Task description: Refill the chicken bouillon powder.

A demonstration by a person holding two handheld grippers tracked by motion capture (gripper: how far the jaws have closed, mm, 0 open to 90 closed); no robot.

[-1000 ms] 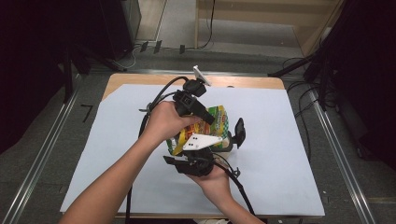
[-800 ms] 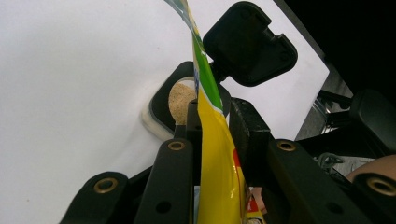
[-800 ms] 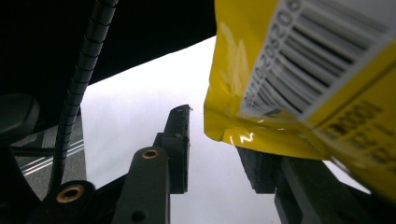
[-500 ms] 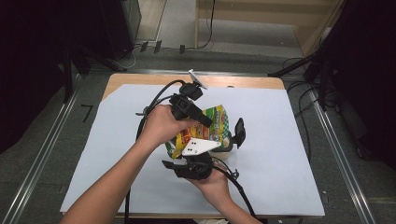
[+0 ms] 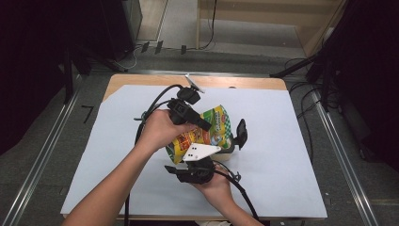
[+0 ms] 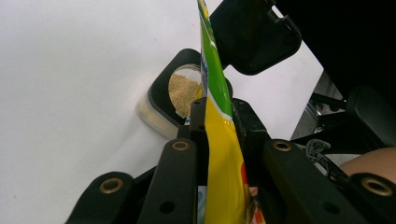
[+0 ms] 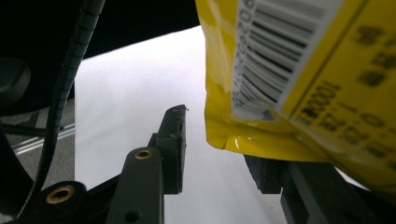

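Observation:
A yellow and green snack bag (image 5: 212, 126) is held tilted above the middle of the table. My left gripper (image 5: 203, 124) is shut on it, and in the left gripper view both pads (image 6: 198, 116) press the bag (image 6: 219, 140). Just below the bag's edge stands a small clear jar (image 6: 180, 88) of tan granules with its black flip lid (image 5: 241, 133) open. My right gripper (image 5: 195, 159) sits under the bag on the near side. Its jaws (image 7: 217, 140) have just been opening. The bag's bottom corner (image 7: 252, 135) hangs above the gap without being pinched.
White paper (image 5: 291, 155) covers most of the wooden table (image 5: 244, 82). Black cables (image 5: 155, 106) trail from both grippers over the sheet. Metal rails (image 5: 339, 155) run along both sides, and dark equipment stands beyond the table.
The left hand and the bag have shifted slightly toward the near side. Otherwise the scene looks the same.

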